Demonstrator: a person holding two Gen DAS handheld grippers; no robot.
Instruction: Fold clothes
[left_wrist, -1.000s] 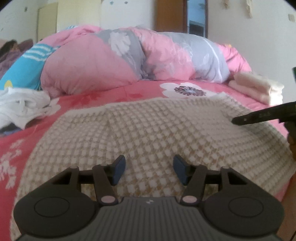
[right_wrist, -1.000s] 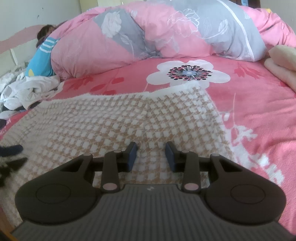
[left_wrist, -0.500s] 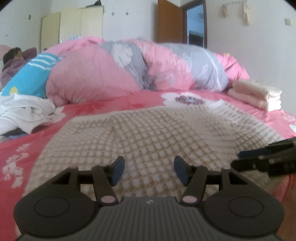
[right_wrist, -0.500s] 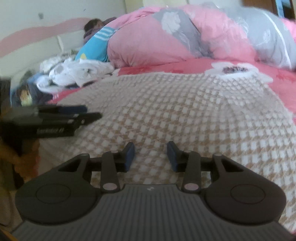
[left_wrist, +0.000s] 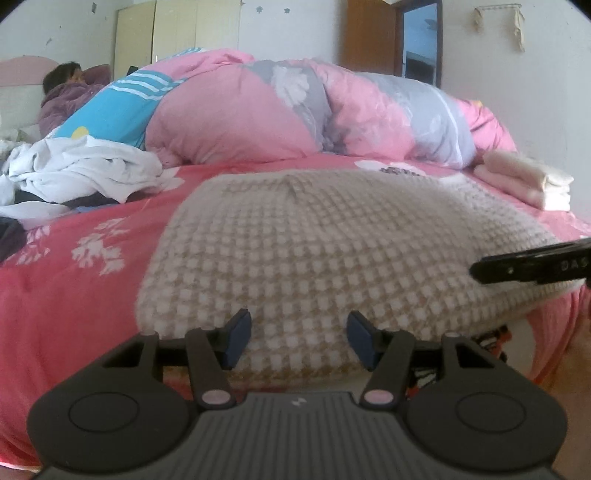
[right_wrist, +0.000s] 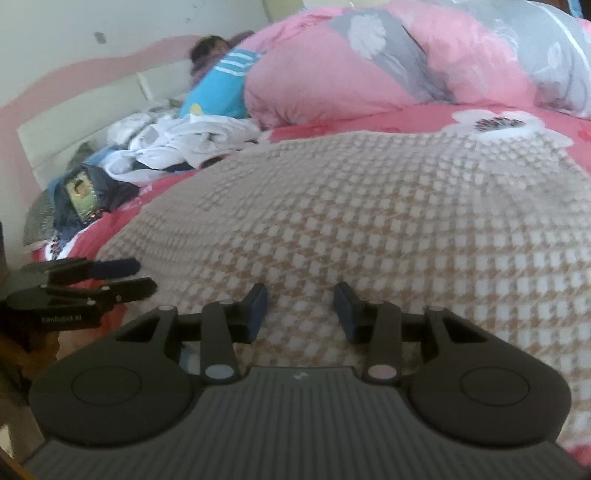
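Left wrist view puts the left gripper (left_wrist: 297, 334) low at the near bed edge, its blue pads spread apart with nothing pinched between them, only the checked knit garment (left_wrist: 332, 251) lying beyond and under the tips. Its body covers the nearest hem, so whether the pads brush the cloth I cannot tell. From the right wrist view the right gripper (right_wrist: 300, 312) stands the same way, jaws released and narrower, having just been easing apart, with no fabric caught between them; its housing too hides the closest strip of the garment.

Spread flat on the pink floral bedsheet (left_wrist: 74, 258), the beige-and-white garment has its long axis running side to side along the near edge, and its far edge reaches a white flower print. Its right end is cut off in the right wrist view. A shallow crease shows near its far middle, blurred.

Bare sheet lies open to the left of it. Further left sits a heap of white clothes (left_wrist: 85, 170), at the far right a folded cream stack (left_wrist: 524, 177), both apart from the garment. Behind everything a rolled pink and grey duvet (left_wrist: 295, 114) spans the bed, and a person lies half hidden at its far left end
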